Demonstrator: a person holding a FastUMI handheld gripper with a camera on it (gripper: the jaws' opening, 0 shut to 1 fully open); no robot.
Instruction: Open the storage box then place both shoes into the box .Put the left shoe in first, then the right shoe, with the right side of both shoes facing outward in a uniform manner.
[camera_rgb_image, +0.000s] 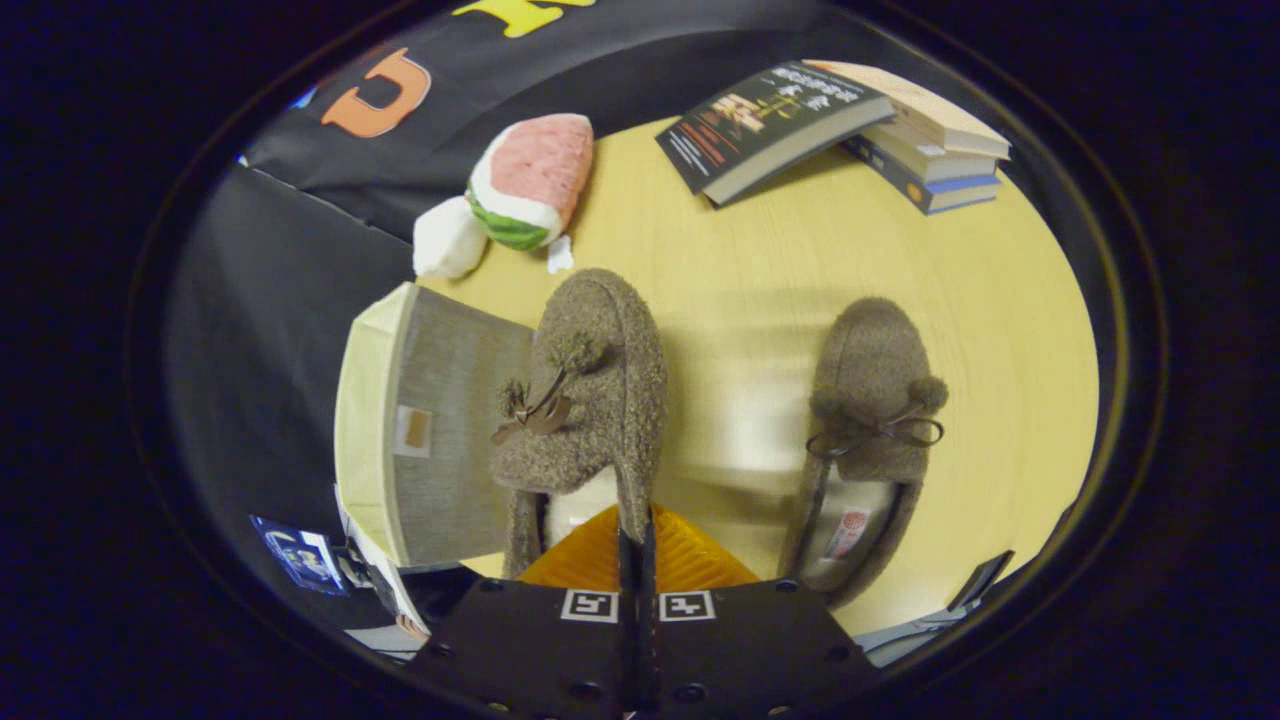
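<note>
- The hand-held gripper (636, 545) has its two fingers pressed close together on the side wall of a brown fuzzy slipper (585, 400), near the heel opening; it is clenched on that slipper's edge.
- This held slipper extends straight ahead of the fingers, toe pointing away, and a small bow with two pompoms sits on its upper. Its pale lining shows just beside the fingers.
- Whether the held slipper is lifted off the worktop (760, 300) or resting on it cannot be told for certain.
- The second slipper (868, 440), of the same brown fleece with a bow and pompom, lies flat on the pale wooden worktop to the right of the held one, well apart from it, toe also pointing away. A label shows inside its heel.
- The storage box (430, 430), grey fabric with a cream-coloured panel along its far left side, stands just beside the held slipper on the left, partly hidden by it. A small tag sits on its grey face. Whether it is open cannot be told.
- Beyond the box and the held slipper a plush toy (520, 190) in pink, white and green lies at the edge of the worktop against the black cloth wall.
- Further right, beyond both slippers, a stack of books (930, 150) rests on the worktop, with one dark-covered book (770, 125) leaning on the stack.
</note>
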